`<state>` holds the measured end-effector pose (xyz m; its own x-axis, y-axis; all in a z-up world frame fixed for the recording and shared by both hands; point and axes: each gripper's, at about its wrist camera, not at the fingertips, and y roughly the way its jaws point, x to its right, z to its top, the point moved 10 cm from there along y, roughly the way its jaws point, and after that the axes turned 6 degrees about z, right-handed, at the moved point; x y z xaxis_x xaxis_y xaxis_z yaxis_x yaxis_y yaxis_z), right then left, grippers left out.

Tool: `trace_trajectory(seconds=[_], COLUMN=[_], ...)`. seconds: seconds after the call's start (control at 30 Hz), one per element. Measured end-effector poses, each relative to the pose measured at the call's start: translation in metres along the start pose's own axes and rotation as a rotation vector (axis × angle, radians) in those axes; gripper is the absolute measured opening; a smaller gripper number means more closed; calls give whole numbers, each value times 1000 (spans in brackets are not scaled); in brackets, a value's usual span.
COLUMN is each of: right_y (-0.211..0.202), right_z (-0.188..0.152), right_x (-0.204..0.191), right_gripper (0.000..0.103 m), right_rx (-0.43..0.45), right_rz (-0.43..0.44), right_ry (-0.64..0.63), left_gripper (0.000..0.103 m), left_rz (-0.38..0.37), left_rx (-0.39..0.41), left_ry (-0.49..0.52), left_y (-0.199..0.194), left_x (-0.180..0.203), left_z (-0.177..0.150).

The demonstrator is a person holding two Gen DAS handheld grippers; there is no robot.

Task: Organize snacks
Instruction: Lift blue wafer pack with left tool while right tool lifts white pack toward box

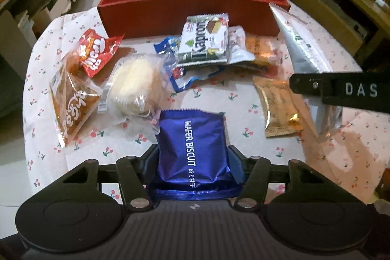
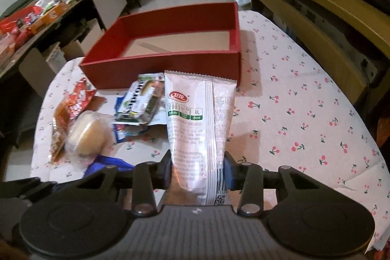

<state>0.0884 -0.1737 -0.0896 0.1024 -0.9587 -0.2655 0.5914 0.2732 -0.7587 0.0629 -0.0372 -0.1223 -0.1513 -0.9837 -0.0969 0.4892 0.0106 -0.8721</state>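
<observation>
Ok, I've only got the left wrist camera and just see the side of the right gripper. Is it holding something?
Observer: Yes. The right gripper is shut on a white packet with a red logo, which stands upright between its jaws.
Operator: And is anything in the red box yet? I barely see inside.
Observer: Nothing. The red box shows only its bare cardboard floor in the right wrist view.

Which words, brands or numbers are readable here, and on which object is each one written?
"WAFER BISCUIT": blue packet in the left gripper.
"Kaprono", last letters uncertain: green and white wafer pack.
"Trolli": red bag.
"DAS": black bar.
White packet in the right gripper: red logo characters, fine print and barcode digits are too small.
</observation>
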Motion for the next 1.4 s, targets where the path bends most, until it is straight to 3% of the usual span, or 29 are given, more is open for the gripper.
trace_trajectory(seconds=[0.23, 0.27, 0.33, 0.37, 0.47, 0.57, 0.6, 0.63, 0.7, 0.77, 0.9, 0.93, 1.0, 1.2, 1.4], right_y=[-7, -7, -7, -8, -5, -2, -2, -2, -4, -5, -8, -8, -10, -19, -26], right_z=[8, 10, 14, 15, 15, 13, 12, 12, 11, 10, 8, 7, 6, 11, 16], right_x=[-3, -4, -6, -8, -8, -7, -7, -6, -4, -1, 3, 3, 3, -2, -2], right_gripper=[45, 45, 45, 45, 45, 45, 45, 45, 45, 45, 45, 44, 44, 44, 44], right_rx=[28, 32, 38, 42, 35, 20, 19, 20, 19, 18, 19, 19, 21, 55, 77], right_rz=[19, 24, 30, 35, 39, 59, 59, 60, 70, 80, 72, 69, 66, 78, 90], right_ry=[2, 0, -2, -3, 1, 19, 20, 20, 30, 46, 40, 36, 26, 7, 17], left_gripper=[63, 59, 36, 36, 42, 67, 70, 72, 86, 91, 83, 82, 69, 67, 67], left_rz=[-37, -50, -63, -72, -63, -81, -92, -94, -77, -41, 30, 15, -9, -40, -83], left_rx=[30, 29, 29, 28, 16, -30, -45, -42, -19, 20, -46, -45, -49, -55, 28], left_ry=[-29, -36, -43, -46, -35, -70, -95, -97, -57, 6, 93, 80, 63, 3, -47], left_y=[-12, -13, -14, -15, -10, 4, 8, 9, 7, 6, 31, 32, 26, 16, -14], left_x=[-2, -2, -3, -4, -7, -6, -5, -3, 5, 16, 30, 30, 26, 13, 4], left_z=[16, 19, 24, 27, 27, 17, 17, 18, 19, 22, 9, 6, 6, 7, 28])
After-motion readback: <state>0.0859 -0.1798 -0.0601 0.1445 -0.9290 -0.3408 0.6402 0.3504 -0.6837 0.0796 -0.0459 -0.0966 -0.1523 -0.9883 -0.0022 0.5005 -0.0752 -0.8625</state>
